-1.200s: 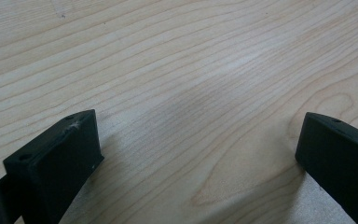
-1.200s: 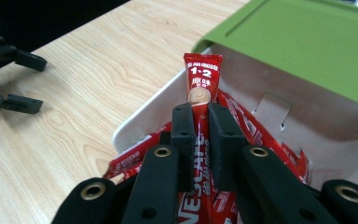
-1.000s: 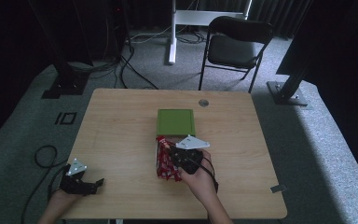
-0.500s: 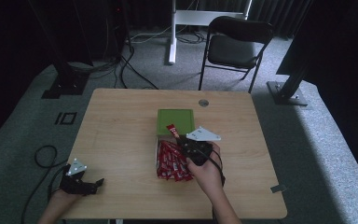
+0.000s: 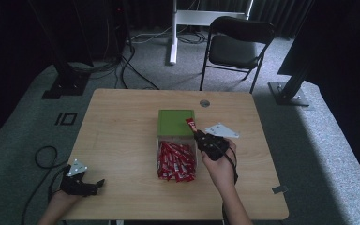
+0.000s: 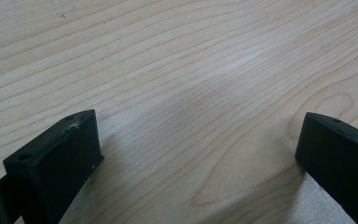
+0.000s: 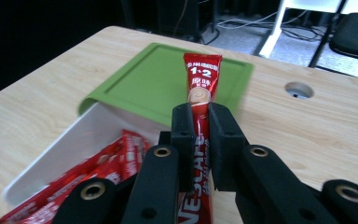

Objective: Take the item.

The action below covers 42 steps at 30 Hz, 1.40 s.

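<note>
Right tool (image 7: 199, 116) is clamping a red coffee stick (image 7: 202, 88) over the white box's (image 5: 158, 143) far edge, beside the green lid (image 5: 176, 123). Left tool (image 5: 82, 182) is sitting wide open at the table's (image 5: 122, 122) near-left edge, tons of bare wood around.

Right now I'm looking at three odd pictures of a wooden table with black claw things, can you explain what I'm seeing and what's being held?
A person sits at a wooden table and holds a hand-operated two-jaw gripper in each hand; there is no robot arm. The high view comes from a fixed camera above, looking down. The other two come from small cameras riding on the grippers, looking along their black jaws.

On the table lies a white box full of red sachets, with its green lid just behind it.

The right gripper is shut on one red coffee stick, lifted above the box near the lid. The left gripper rests near the table's front left corner, jaws apart over bare wood, holding nothing.
</note>
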Motion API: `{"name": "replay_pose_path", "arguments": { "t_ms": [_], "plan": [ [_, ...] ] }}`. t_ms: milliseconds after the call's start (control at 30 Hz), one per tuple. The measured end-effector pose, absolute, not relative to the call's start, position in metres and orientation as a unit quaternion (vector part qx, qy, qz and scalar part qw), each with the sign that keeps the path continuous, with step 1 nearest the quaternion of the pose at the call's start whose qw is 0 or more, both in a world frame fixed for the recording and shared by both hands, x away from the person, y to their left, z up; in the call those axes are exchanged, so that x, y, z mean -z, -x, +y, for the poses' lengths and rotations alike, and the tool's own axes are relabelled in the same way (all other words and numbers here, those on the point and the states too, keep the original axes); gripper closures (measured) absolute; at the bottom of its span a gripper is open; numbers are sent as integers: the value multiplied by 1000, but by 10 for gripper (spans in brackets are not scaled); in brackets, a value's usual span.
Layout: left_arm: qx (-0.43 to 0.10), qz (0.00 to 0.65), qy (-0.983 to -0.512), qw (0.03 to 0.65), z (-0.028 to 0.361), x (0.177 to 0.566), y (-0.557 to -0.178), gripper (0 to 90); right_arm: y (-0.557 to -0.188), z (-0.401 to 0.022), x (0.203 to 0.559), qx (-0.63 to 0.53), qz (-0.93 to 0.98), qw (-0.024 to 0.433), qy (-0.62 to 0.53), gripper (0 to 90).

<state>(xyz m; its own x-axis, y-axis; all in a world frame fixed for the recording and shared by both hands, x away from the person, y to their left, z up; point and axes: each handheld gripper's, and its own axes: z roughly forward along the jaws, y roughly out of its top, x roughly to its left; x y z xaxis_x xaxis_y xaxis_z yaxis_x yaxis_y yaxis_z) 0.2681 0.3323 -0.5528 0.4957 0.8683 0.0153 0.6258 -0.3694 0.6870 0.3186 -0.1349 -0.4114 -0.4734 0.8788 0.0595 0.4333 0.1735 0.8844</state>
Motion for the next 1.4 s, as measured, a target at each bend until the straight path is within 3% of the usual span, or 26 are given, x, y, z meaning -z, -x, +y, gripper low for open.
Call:
{"name": "replay_pose_path", "arguments": {
  "t_ms": [500,1400],
  "plan": [
    [-191,465,-805,316,332,553,-268,7,-334,-161,436,-431,692,280,-507,816],
    [-191,464,-805,316,332,553,-268,7,-368,-170,520,-389,654,262,-593,814]
  ]
}}
